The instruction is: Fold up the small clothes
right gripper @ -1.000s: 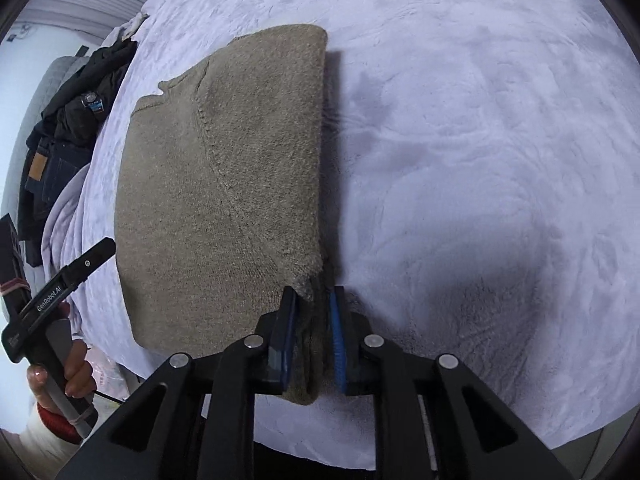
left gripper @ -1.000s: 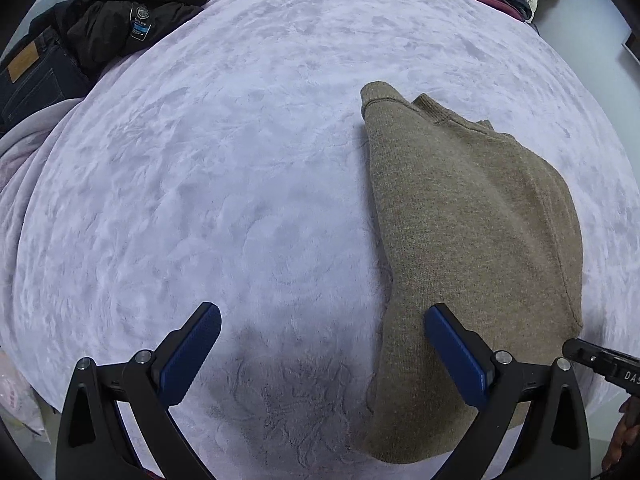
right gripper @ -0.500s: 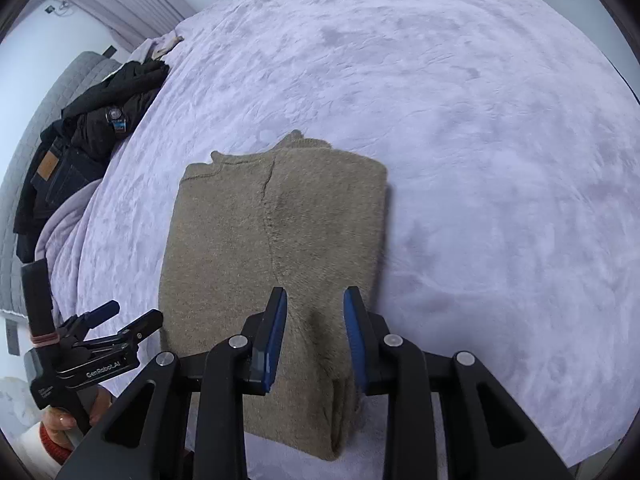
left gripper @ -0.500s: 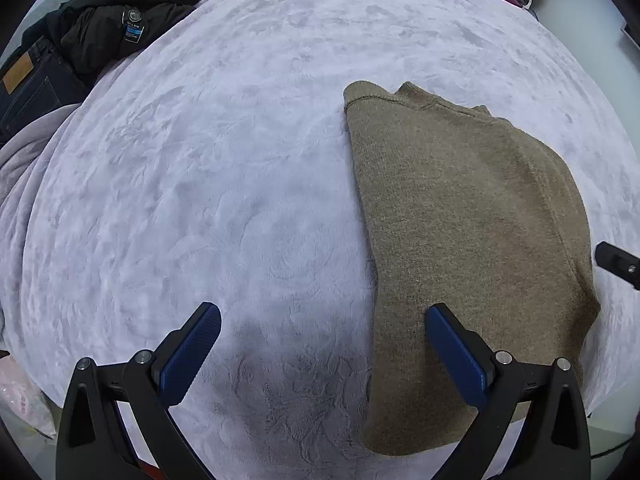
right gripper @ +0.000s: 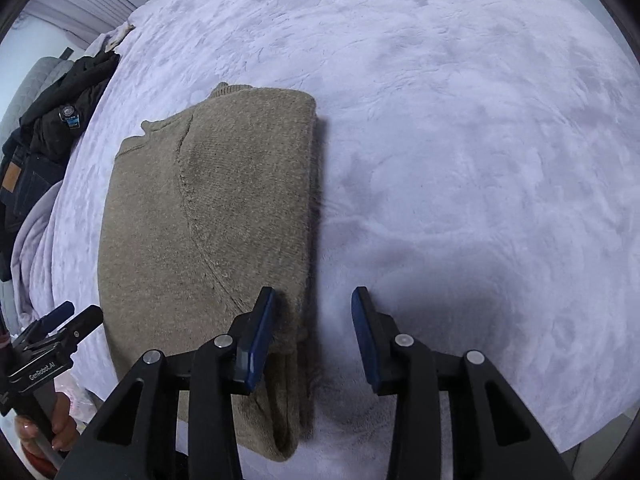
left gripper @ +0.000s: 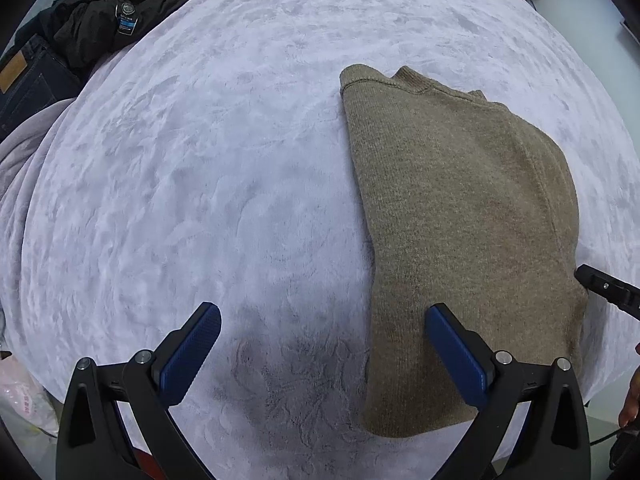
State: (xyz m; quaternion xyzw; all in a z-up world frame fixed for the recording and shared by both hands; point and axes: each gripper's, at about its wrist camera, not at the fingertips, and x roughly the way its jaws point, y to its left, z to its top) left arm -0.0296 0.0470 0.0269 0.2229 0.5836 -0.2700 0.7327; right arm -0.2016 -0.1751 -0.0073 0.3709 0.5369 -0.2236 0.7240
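Right wrist view: one folded brown sweater [right gripper: 208,216]; right gripper [right gripper: 314,330] has just been opening, left gripper [left gripper: 320,344] spread.

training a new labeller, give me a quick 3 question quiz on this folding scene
1. True or false: the right gripper clamps the brown knitted sweater.
2. What lies at the far left edge of the pale lilac plush blanket? A) dark clothes B) a red towel C) shoes
3. Are the left gripper's jaws open or shut?

Key: 1 false, its jaws have just been opening, pads clear of the knit. 2 A, a dark clothes pile. 3 open.
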